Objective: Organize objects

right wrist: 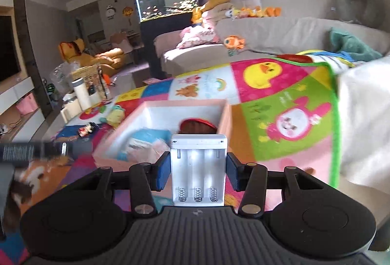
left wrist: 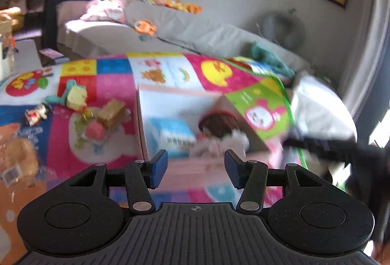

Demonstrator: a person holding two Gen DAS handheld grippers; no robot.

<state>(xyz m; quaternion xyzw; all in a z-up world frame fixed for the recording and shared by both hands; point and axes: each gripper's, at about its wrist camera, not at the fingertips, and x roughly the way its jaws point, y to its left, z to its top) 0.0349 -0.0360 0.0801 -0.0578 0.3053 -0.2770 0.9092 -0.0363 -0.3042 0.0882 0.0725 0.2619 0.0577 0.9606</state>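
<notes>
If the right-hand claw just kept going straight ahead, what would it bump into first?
Probably the pink box: the right gripper, clamping a white battery holder, points at its open top, though depth is hard to judge.

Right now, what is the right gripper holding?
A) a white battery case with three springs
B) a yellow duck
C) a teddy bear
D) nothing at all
A. In the right wrist view, the right gripper has its blue pads pressed against both sides of the white battery case, whose three empty slots and springs face the camera, above the pink box.
</notes>
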